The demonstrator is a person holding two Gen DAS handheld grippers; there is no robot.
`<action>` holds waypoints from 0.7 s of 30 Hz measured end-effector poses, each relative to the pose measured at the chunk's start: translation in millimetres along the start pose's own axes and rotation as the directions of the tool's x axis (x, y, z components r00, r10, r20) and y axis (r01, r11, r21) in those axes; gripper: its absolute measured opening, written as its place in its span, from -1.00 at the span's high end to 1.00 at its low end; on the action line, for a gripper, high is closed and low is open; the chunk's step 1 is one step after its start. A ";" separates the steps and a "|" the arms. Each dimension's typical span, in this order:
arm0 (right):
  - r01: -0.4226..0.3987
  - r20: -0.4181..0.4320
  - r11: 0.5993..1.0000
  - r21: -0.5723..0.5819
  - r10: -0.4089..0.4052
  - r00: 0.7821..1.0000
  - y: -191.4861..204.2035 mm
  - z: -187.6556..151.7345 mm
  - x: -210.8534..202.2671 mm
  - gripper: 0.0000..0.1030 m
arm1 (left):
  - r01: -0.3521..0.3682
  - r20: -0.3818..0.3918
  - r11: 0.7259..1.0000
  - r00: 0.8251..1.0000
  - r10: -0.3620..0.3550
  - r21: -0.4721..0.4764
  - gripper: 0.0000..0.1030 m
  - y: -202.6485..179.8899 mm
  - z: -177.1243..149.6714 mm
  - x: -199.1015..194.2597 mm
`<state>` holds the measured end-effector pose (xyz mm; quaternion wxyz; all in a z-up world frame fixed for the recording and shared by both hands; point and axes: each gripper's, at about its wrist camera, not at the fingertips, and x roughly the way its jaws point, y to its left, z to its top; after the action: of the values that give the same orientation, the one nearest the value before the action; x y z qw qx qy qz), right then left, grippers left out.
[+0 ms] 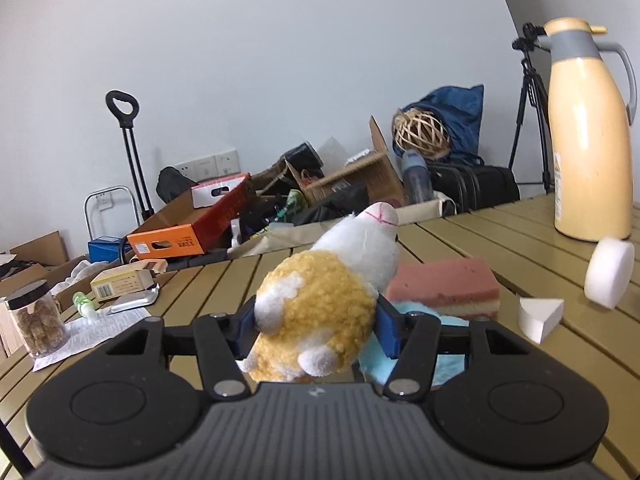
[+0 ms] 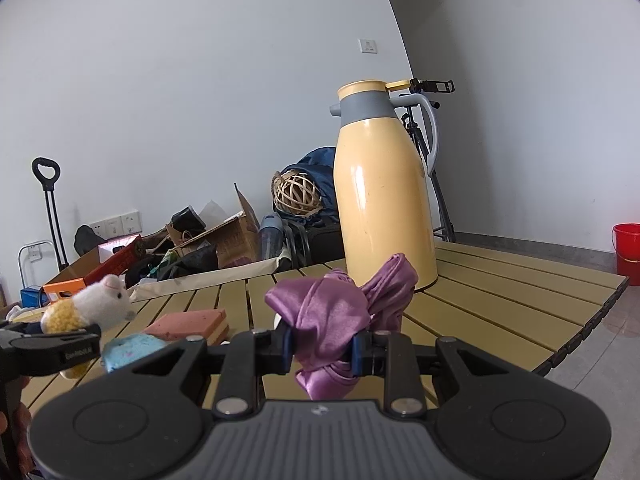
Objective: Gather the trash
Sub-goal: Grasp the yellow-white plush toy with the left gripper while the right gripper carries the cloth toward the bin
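Yellow-and-white plush toy sat clamped between the blue pads of my left gripper, held above the slatted olive table, head tilted up and away. Crumpled purple satin cloth was pinched in my right gripper, jaws narrowed onto it, held level over the same table. Beneath the toy lay a pink-topped layered sponge and a light blue cloth. A tall cream thermos jug stood upright just beyond the purple cloth.
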<state>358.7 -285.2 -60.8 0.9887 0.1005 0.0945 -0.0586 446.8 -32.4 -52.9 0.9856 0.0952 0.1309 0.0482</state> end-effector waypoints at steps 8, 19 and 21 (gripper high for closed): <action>-0.029 0.018 1.000 0.011 0.029 0.999 -3.8 2.6 -10.9 0.50 | -0.011 0.038 1.000 0.999 0.011 -0.012 -0.12 1.5 10.2 -29.5; -0.095 0.036 0.995 0.014 0.095 0.995 4.7 14.4 -39.4 0.50 | 0.036 0.042 0.999 0.998 -0.036 -0.013 -0.13 10.2 15.2 -89.0; -0.109 0.027 0.994 0.023 0.108 0.994 6.9 14.3 -46.1 0.50 | 0.043 0.038 0.999 0.998 -0.043 -0.006 -0.13 12.0 14.1 -100.6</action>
<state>317.2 -277.1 -36.6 0.9902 0.1168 0.0756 -0.0071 353.1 -35.2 -12.2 0.9891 0.0898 0.1141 0.0255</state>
